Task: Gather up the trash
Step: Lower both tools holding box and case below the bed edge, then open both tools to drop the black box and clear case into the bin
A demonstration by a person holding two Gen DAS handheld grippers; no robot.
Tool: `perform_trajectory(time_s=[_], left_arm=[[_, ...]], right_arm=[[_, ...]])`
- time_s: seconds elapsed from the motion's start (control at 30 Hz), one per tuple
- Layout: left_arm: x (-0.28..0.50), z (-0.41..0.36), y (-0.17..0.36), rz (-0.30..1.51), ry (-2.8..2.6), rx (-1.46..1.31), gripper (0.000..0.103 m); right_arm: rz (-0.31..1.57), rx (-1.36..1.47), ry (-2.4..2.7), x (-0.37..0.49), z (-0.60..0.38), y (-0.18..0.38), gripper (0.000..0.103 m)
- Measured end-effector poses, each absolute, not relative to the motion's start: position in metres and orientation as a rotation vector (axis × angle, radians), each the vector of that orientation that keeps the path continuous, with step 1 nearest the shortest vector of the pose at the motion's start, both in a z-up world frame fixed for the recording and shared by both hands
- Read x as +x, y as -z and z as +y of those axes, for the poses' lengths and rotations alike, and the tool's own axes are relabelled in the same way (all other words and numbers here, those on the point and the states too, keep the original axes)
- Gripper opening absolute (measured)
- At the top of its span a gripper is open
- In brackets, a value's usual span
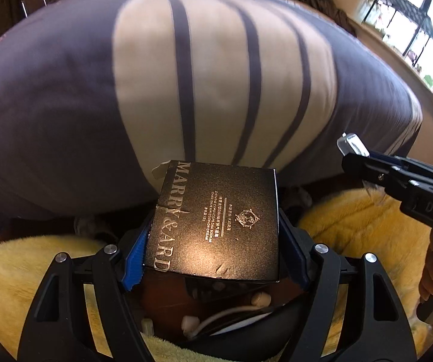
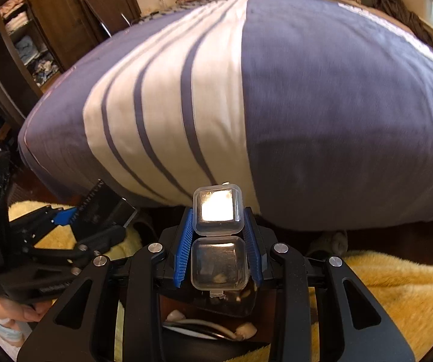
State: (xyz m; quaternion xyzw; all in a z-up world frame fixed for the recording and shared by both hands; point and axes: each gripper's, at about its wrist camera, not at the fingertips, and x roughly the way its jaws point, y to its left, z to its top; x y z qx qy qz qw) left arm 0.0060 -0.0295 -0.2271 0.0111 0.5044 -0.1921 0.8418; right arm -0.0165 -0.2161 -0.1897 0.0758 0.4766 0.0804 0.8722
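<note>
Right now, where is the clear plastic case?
The clear plastic case is clamped in the right tool, lid hinged open, in front of the striped bed; the left wrist view shows it at far right.

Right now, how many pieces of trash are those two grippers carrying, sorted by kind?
Black cardboard boxes: 1, the black box clamped in the left gripper.
Clear plastic cases: 1, the clear hinged case, flipped open, in the right gripper.
Total: 2 pieces, one in each gripper.
</note>
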Motion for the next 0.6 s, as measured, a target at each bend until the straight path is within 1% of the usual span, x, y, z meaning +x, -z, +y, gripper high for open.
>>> perform_trajectory(time_s=[0.2,0.33,0.6], left_arm=[[0.011,-0.039,0.267,1.174,0.394,0.074,0.071],[0.017,-0.044,0.284,1.229,0.401,0.087,0.071],[0.032,-0.056,0.296,1.283,0.413,0.081,0.071]], right_arm=[[1.093,0.168,-0.166,-0.011,-0.210,0.223,0.034],[1.153,0.178,-0.162,-0.004,-0.210,0.245,0.034],[1.194,0.213,-0.161,0.013,-0.210,0.258,0.035]])
